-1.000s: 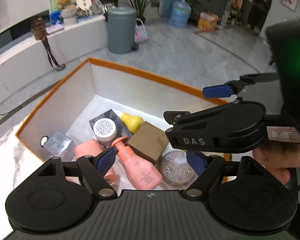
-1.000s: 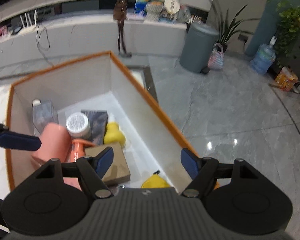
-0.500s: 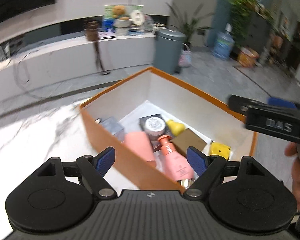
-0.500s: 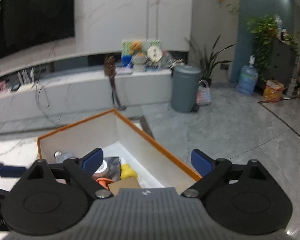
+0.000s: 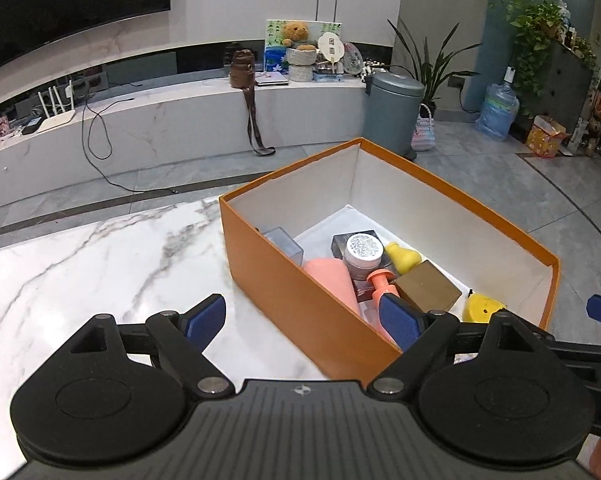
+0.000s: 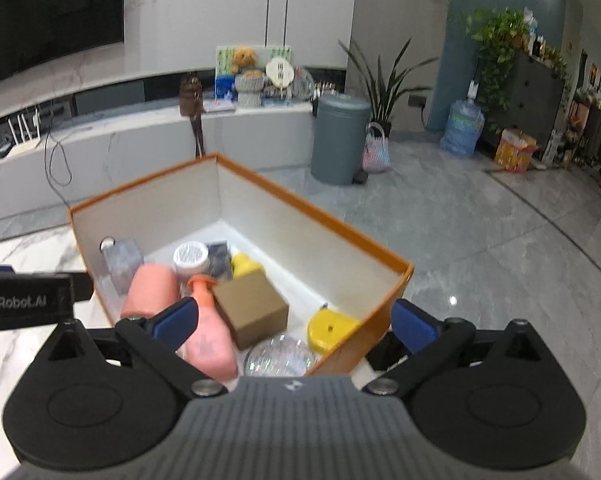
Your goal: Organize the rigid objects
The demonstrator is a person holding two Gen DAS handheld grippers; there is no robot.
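Left wrist view: the orange box (image 5: pixel 300 308) could be knocked along the marble worktop (image 5: pixel 80 272) if the left tool (image 5: pixel 302 318), opening wide and empty, is lowered carelessly; the box lies just ahead, its near wall between the jaws. The right tool (image 6: pixel 294 318), also opening and empty, is held above the box's near corner

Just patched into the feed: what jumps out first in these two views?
The orange box on the marble table, packed with items: a pink pump bottle, a brown cardboard box and a yellow tape measure near its right end. Both grippers, left and right, hang before it, jaws opening, nothing between them.
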